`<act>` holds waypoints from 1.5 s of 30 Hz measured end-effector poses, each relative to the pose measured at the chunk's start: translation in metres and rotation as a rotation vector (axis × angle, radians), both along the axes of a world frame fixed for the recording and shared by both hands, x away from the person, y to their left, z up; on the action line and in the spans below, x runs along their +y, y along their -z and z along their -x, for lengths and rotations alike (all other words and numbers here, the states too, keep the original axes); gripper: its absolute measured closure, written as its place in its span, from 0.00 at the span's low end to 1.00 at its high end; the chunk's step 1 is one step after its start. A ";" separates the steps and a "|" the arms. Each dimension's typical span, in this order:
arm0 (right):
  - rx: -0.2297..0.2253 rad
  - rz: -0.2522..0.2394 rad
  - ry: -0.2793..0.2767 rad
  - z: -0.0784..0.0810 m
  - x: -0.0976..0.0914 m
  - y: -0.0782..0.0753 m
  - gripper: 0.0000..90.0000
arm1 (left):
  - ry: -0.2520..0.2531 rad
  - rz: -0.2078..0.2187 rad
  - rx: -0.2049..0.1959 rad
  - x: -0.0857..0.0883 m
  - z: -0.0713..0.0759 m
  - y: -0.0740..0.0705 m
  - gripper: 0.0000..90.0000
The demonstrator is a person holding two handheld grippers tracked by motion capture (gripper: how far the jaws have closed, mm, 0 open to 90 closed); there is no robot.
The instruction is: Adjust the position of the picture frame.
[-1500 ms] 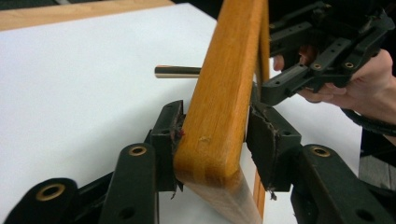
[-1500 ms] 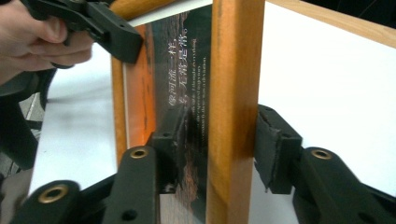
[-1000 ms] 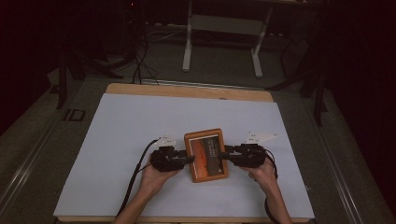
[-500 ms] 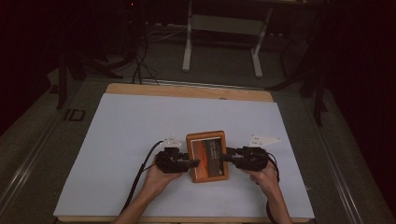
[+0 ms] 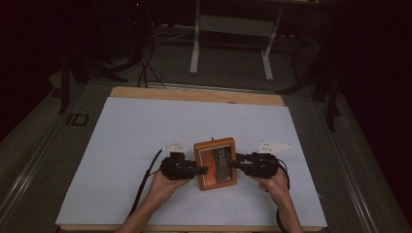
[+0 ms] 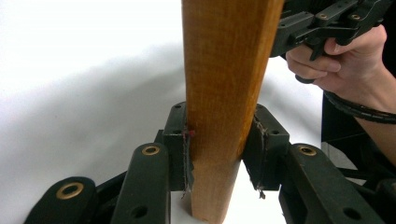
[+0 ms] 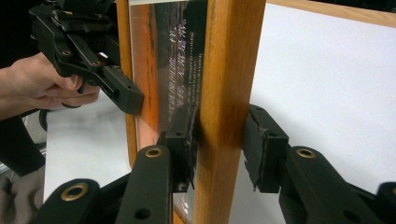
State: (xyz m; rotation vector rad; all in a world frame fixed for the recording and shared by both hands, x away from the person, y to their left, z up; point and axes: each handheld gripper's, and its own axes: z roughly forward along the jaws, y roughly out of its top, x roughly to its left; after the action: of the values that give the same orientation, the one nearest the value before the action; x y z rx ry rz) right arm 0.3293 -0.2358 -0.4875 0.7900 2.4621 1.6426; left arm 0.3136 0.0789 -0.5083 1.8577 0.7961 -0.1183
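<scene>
Lying flat at table (image 5: 121, 145) centre-front, frame (image 5: 215, 163) is caught on both side rails: left gripper (image 5: 203, 170) has just been closing, pads now on wood; right gripper (image 5: 232, 163) clamps the opposite rail. Grasp done; any lift or move remains.

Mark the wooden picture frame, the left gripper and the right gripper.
wooden picture frame (image 5: 215, 145): high view, top rail.
left gripper (image 5: 203, 170): high view, between jaw tips.
right gripper (image 5: 232, 163): high view, between jaw tips.

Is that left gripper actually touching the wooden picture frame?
Touching. In the left gripper view the left gripper has both pads pressed against the edge of the wooden picture frame, with no gap on either side.
</scene>
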 end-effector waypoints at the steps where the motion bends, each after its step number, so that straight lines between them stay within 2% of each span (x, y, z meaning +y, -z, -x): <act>1: 0.007 0.000 0.001 0.000 0.001 0.000 0.72 | 0.001 0.009 0.007 0.003 -0.001 0.000 0.73; 3: 0.019 0.000 0.007 0.000 0.005 -0.001 0.72 | -0.007 0.023 0.016 0.009 -0.003 -0.002 0.73; 7: 0.070 -0.031 0.014 -0.003 0.016 0.001 0.73 | -0.047 0.085 0.031 0.030 -0.006 -0.011 0.73; 9: 0.102 -0.036 0.014 -0.004 0.023 0.003 0.73 | -0.065 0.091 0.042 0.039 -0.008 -0.013 0.73; 11: 0.119 -0.029 0.021 -0.004 0.030 0.005 0.73 | -0.065 0.091 0.042 0.039 -0.008 -0.013 0.73; 12: 0.143 -0.012 0.033 -0.007 0.039 0.009 0.72 | -0.090 0.076 0.077 0.049 -0.010 -0.010 0.73; 13: 0.143 -0.012 0.033 -0.007 0.039 0.009 0.72 | -0.090 0.076 0.077 0.049 -0.010 -0.010 0.73; 14: 0.153 -0.009 0.037 -0.008 0.043 0.010 0.72 | -0.093 0.081 0.097 0.051 -0.011 -0.007 0.73; 15: 0.183 -0.002 0.047 -0.010 0.048 0.013 0.72 | -0.099 0.090 0.119 0.054 -0.012 -0.004 0.73; 17: 0.201 -0.012 0.053 -0.012 0.049 0.014 0.73 | -0.107 0.115 0.154 0.058 -0.014 0.001 0.73; 19: 0.208 -0.012 0.056 -0.013 0.050 0.014 0.73 | -0.109 0.117 0.160 0.058 -0.015 0.002 0.72; 20: 0.225 -0.015 0.061 -0.014 0.051 0.014 0.73 | -0.112 0.127 0.182 0.059 -0.016 0.005 0.72; 21: 0.225 -0.015 0.061 -0.014 0.051 0.014 0.73 | -0.112 0.127 0.182 0.059 -0.016 0.005 0.72; 23: 0.247 -0.006 0.071 -0.014 0.052 0.014 0.73 | -0.120 0.141 0.211 0.059 -0.017 0.008 0.71; 24: 0.252 -0.002 0.073 -0.013 0.053 0.013 0.73 | -0.121 0.139 0.233 0.059 -0.019 0.012 0.70; 29: 0.278 0.009 0.081 -0.013 0.054 0.014 0.72 | -0.130 0.114 0.224 0.057 -0.023 0.017 0.68; 32: 0.309 -0.013 0.091 -0.017 0.052 0.019 0.72 | -0.138 0.109 0.225 0.056 -0.025 0.019 0.67; 35: 0.321 -0.017 0.098 -0.018 0.052 0.021 0.72 | -0.140 0.103 0.217 0.055 -0.026 0.019 0.66; 36: 0.321 -0.017 0.098 -0.018 0.052 0.021 0.71 | -0.148 0.056 0.188 0.051 -0.026 0.019 0.66; 37: 0.338 -0.014 0.113 -0.021 0.052 0.023 0.71 | -0.151 0.040 0.179 0.050 -0.027 0.020 0.62; 40: 0.372 -0.017 0.128 -0.025 0.053 0.027 0.70 | -0.162 0.025 0.190 0.048 -0.030 0.022 0.59; 45: 0.391 -0.002 0.142 -0.029 0.054 0.034 0.67 | -0.160 0.008 0.214 0.048 -0.038 0.028 0.57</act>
State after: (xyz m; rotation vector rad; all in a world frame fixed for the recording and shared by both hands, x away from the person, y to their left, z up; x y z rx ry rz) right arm 0.3586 -0.1819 -0.5218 1.3669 2.5659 1.5651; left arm 0.3515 0.1271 -0.5365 1.7853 1.0869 -0.2210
